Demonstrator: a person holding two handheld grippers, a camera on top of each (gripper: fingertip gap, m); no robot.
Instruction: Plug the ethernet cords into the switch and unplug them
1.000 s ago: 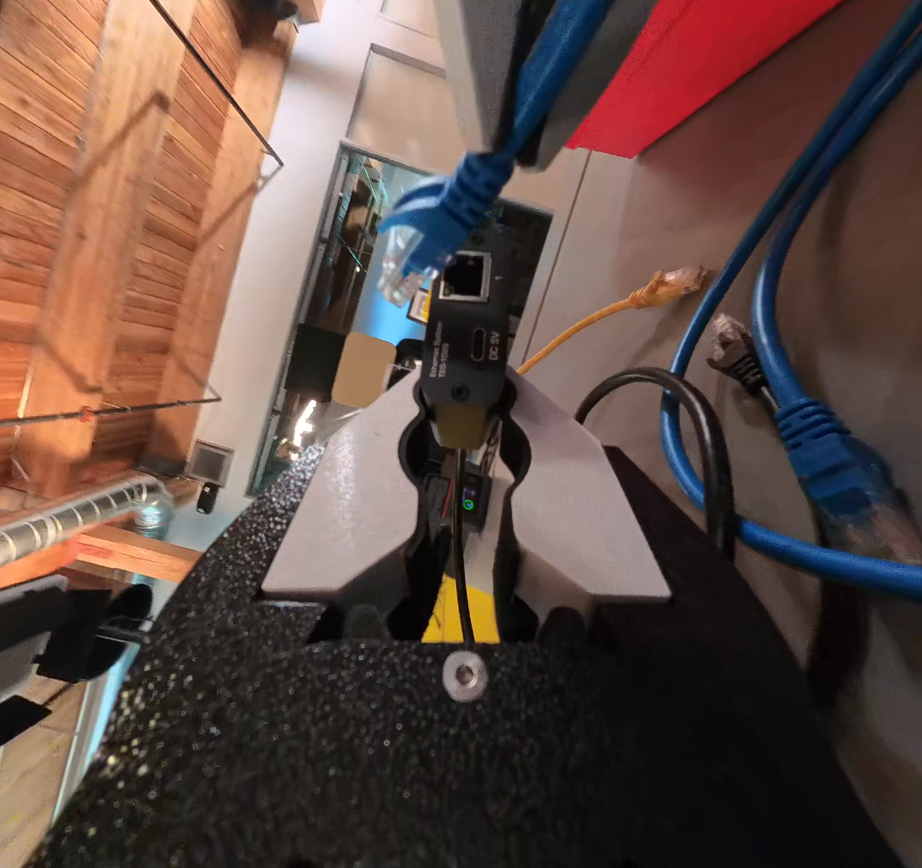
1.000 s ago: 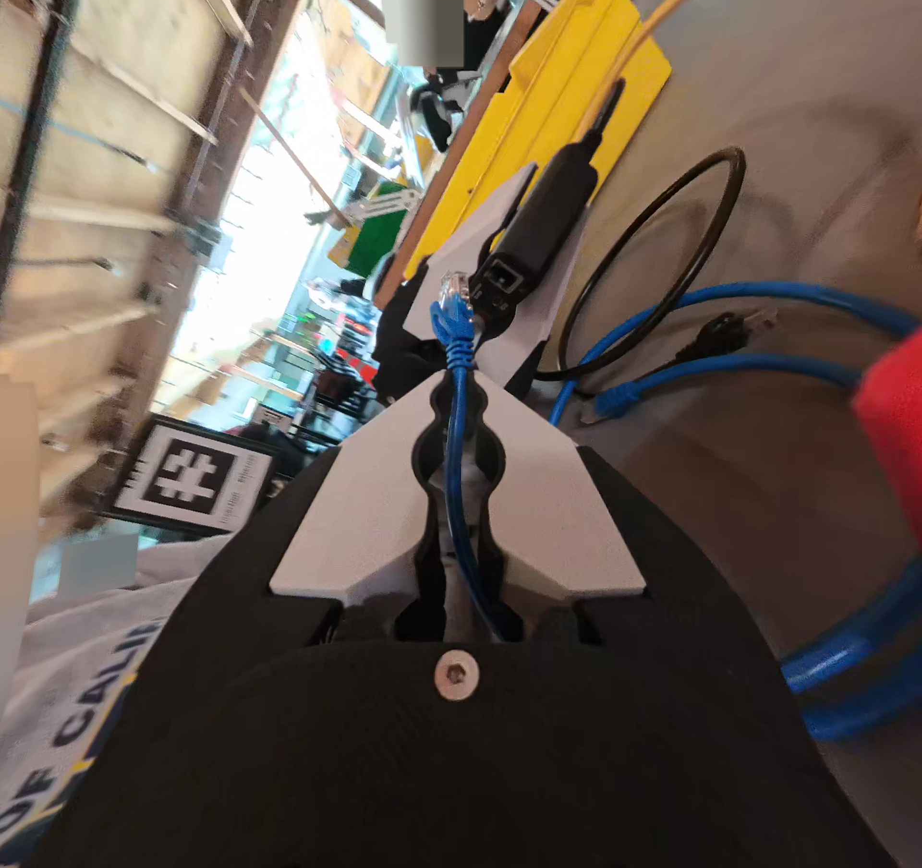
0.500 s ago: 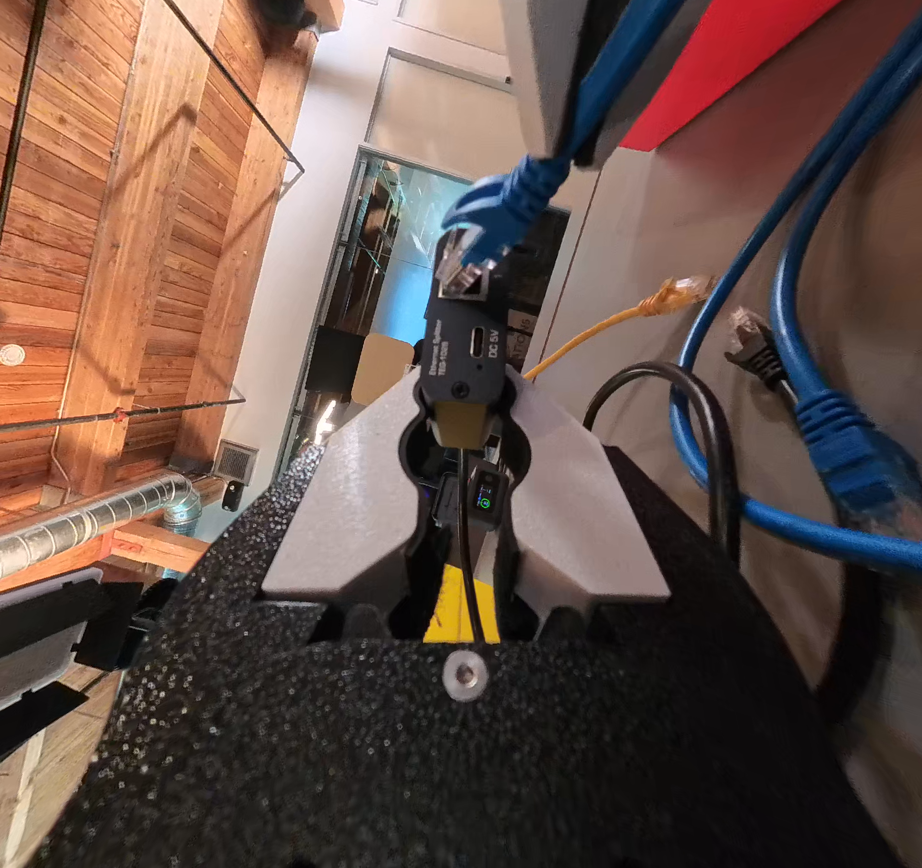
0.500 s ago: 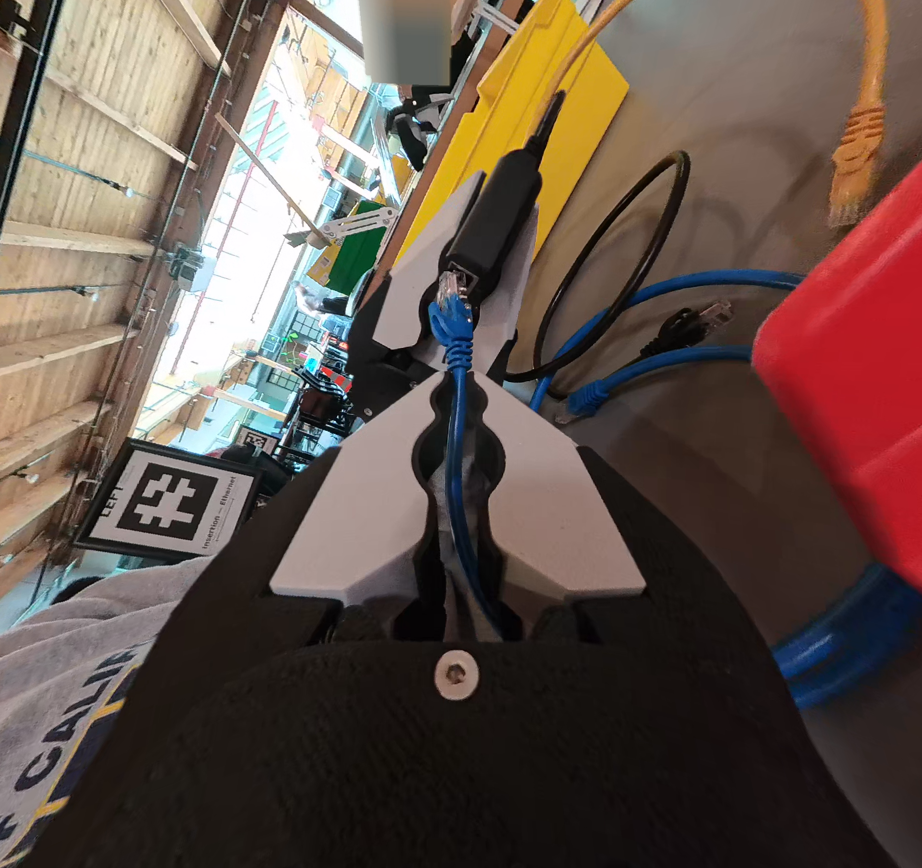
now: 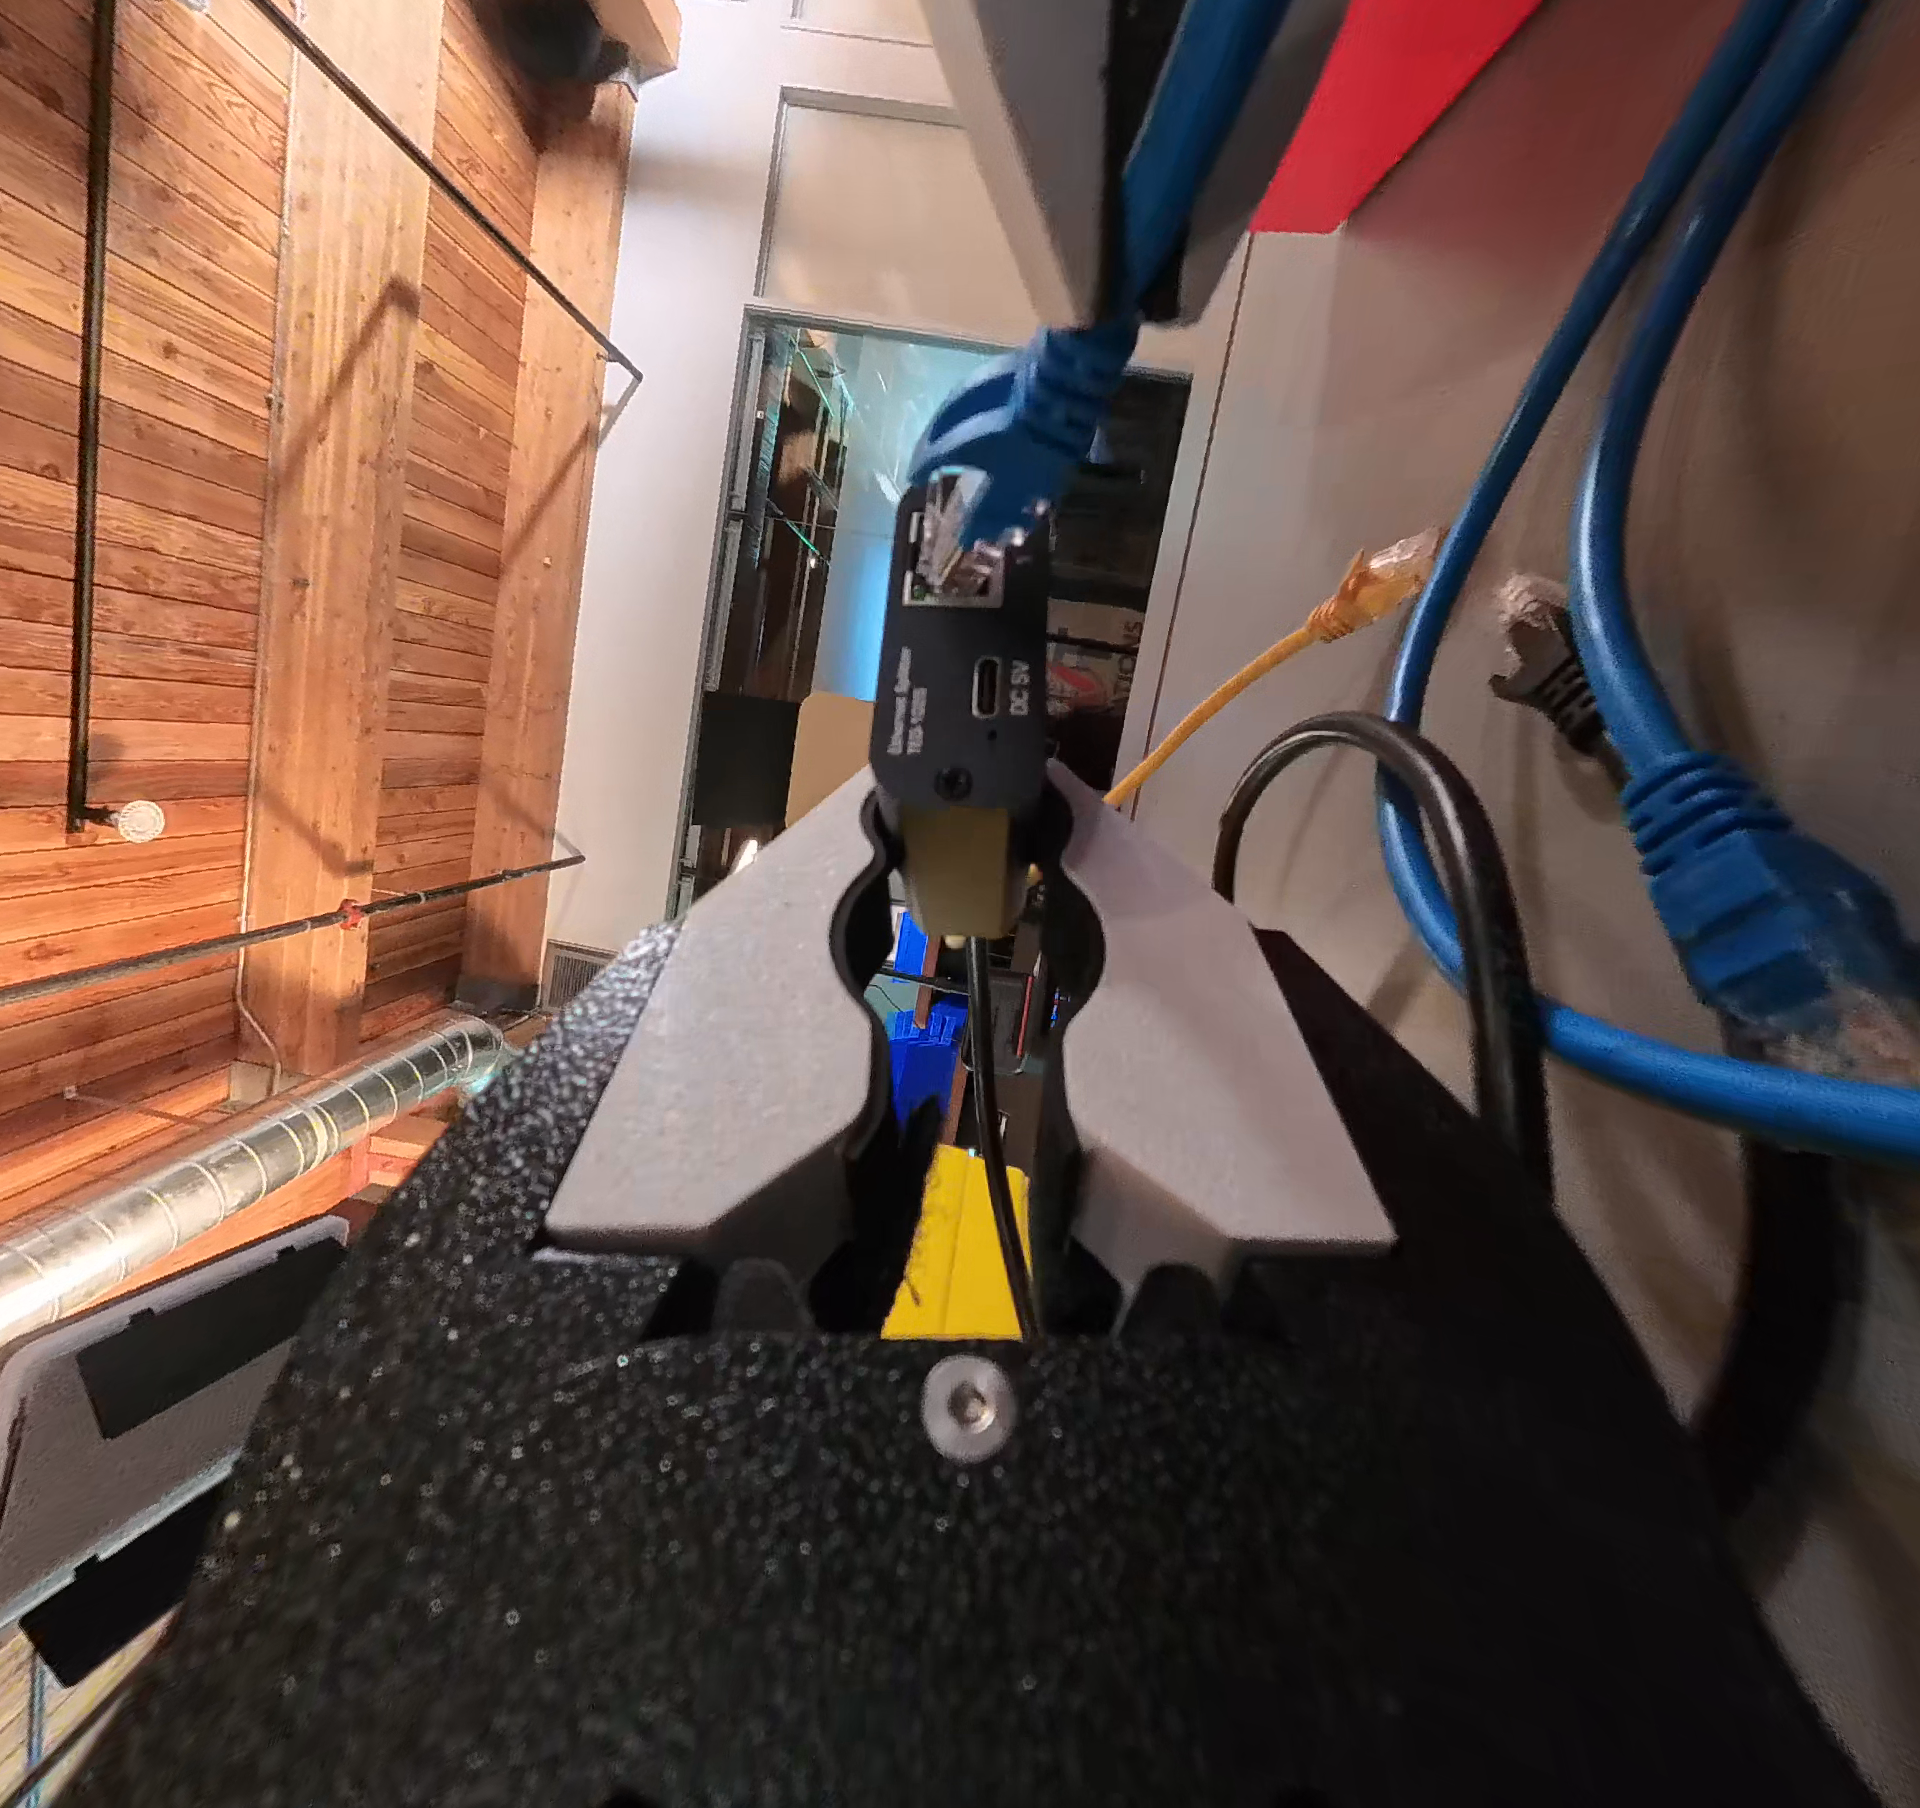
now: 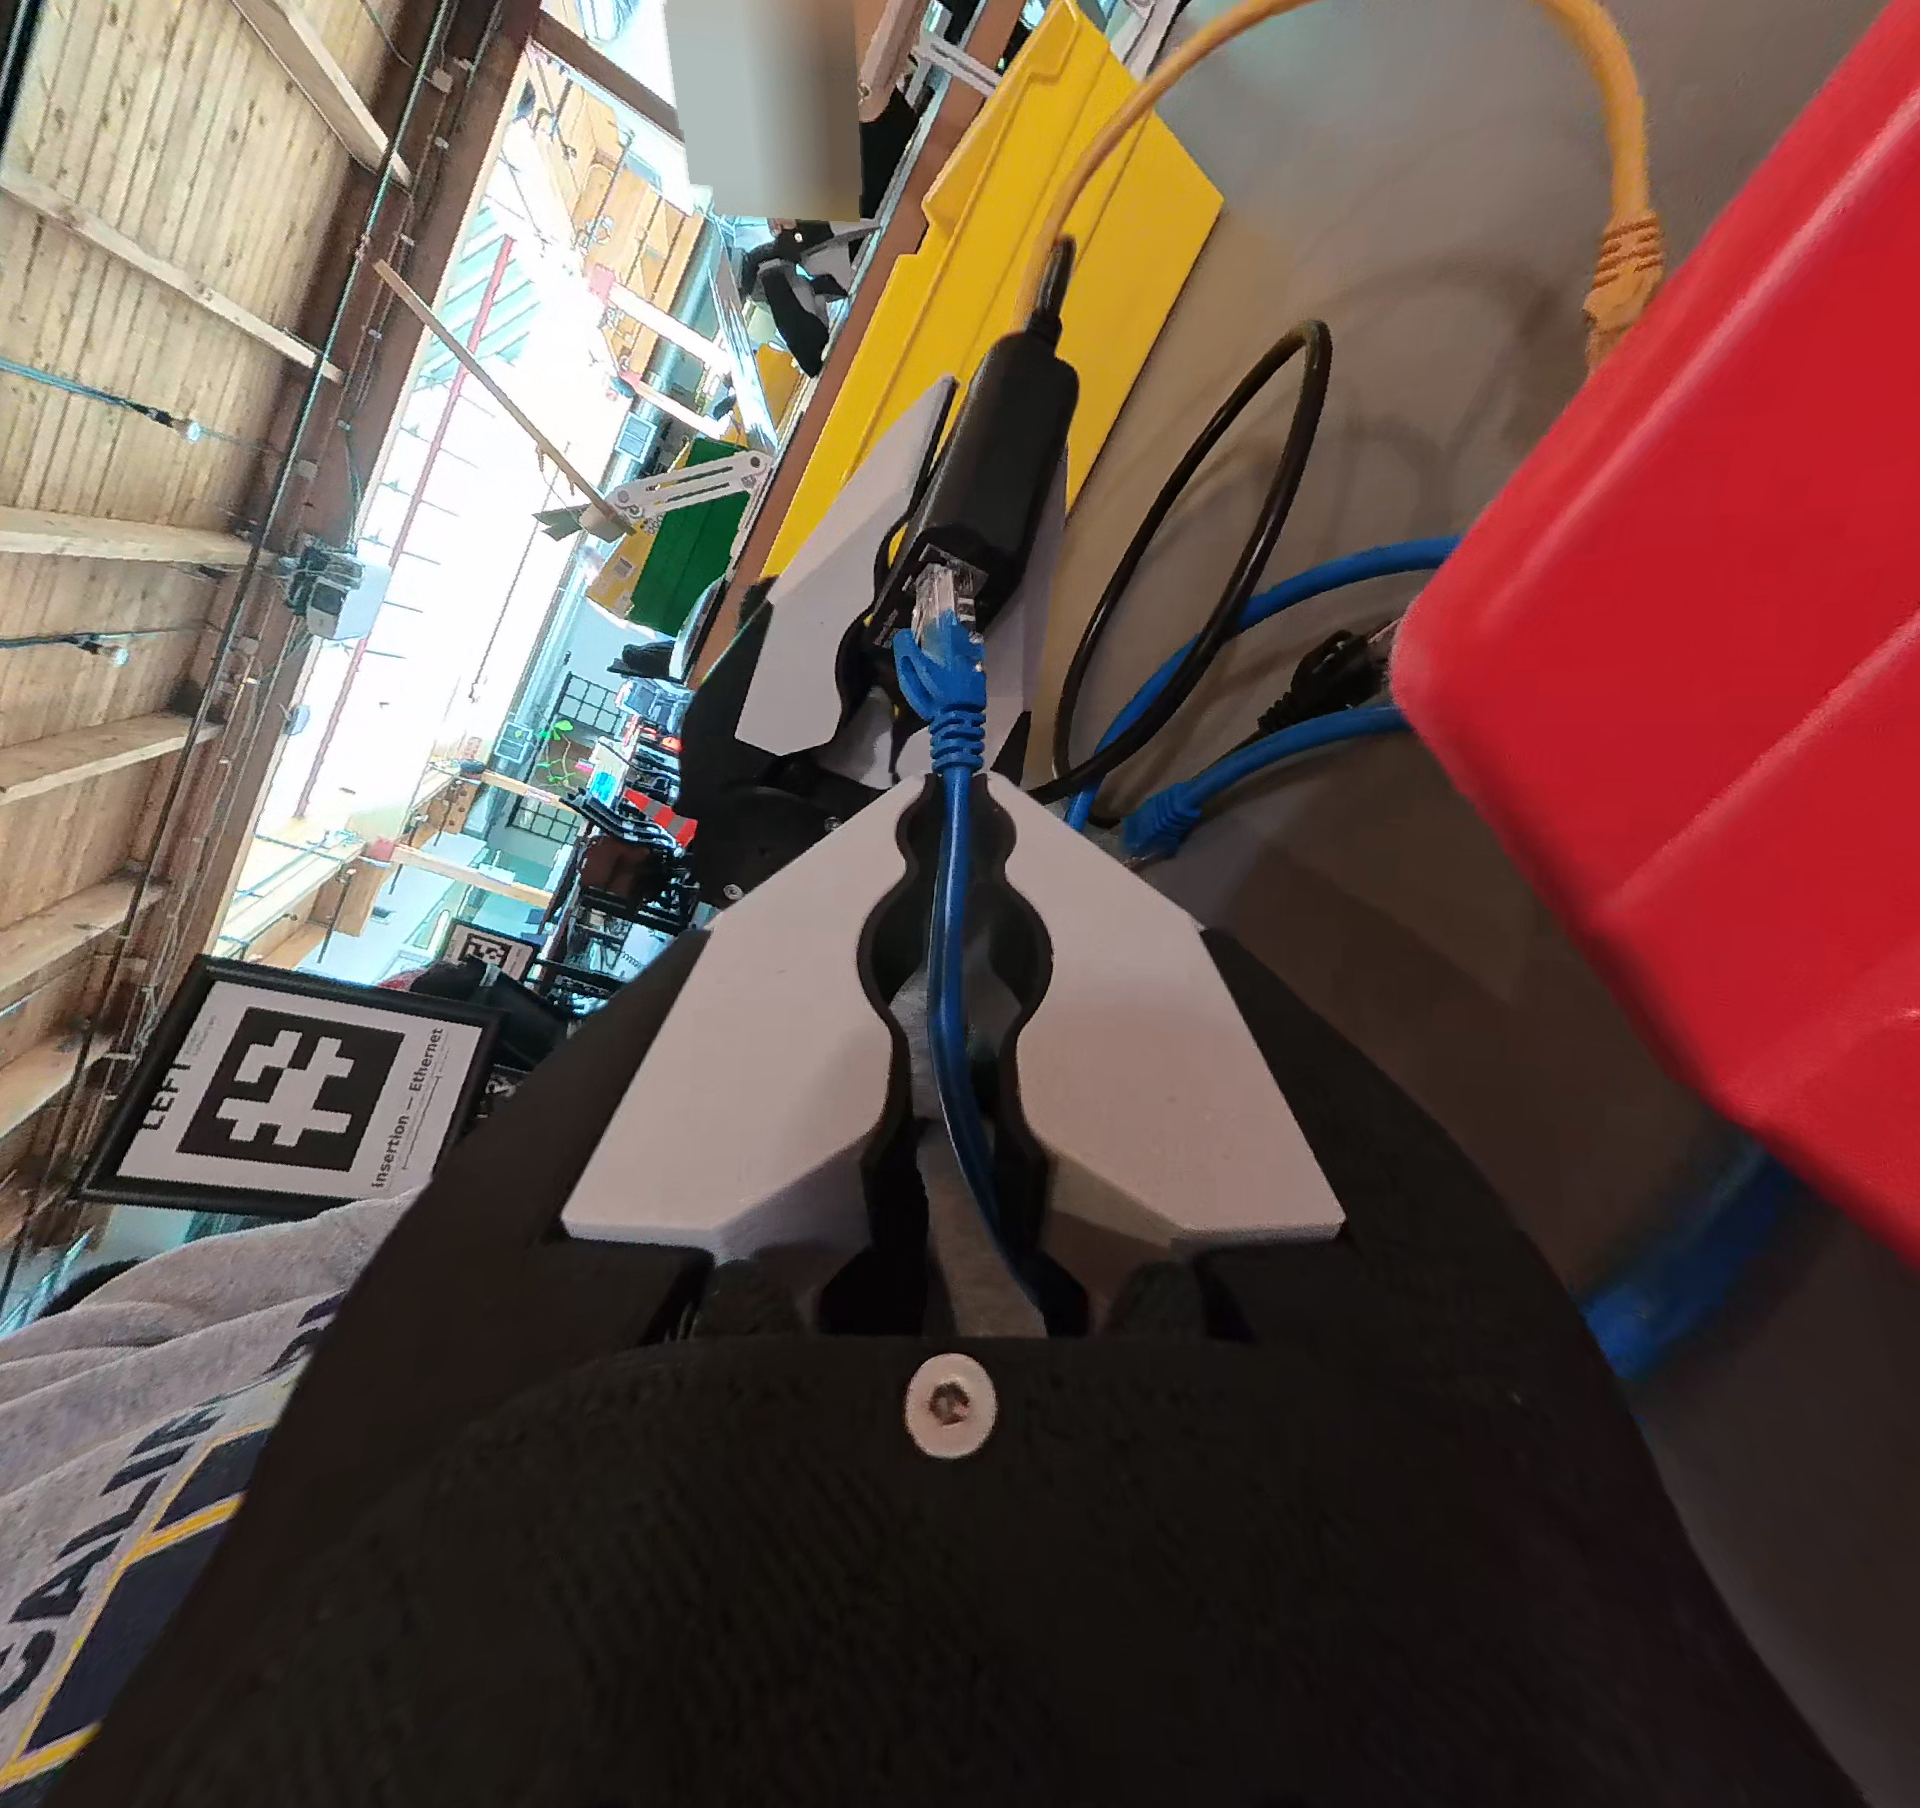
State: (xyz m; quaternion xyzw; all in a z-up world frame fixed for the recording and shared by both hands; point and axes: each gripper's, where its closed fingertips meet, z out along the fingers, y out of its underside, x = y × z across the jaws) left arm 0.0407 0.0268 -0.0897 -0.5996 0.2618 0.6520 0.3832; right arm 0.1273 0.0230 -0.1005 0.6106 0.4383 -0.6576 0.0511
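Note:
My left gripper (image 5: 961, 802) is shut on the small black switch (image 5: 961, 678) and holds it up off the grey table (image 5: 1714, 470). My right gripper (image 6: 961, 792) is shut on a blue ethernet cord (image 6: 956, 927). The cord's clear plug (image 5: 961, 532) sits in the switch's end port (image 6: 940, 589); how deep it sits I cannot tell. In the right wrist view the switch (image 6: 1003, 449) shows straight ahead, with the left gripper's grey fingers (image 6: 831, 605) around it.
On the table lie a second blue cord with its plug (image 5: 1745, 885), a black-plugged cord (image 5: 1548, 667), a yellow cord (image 5: 1371, 584) and a black cable loop (image 6: 1184, 553). A red bin (image 6: 1704, 636) stands close on the right. A yellow tray (image 6: 997, 262) lies beyond. Tip to tip, the grippers are about 9 centimeters apart.
The blue plug has moved from beside the switch's port onto it and now sits in the port. Both grippers have stayed shut.

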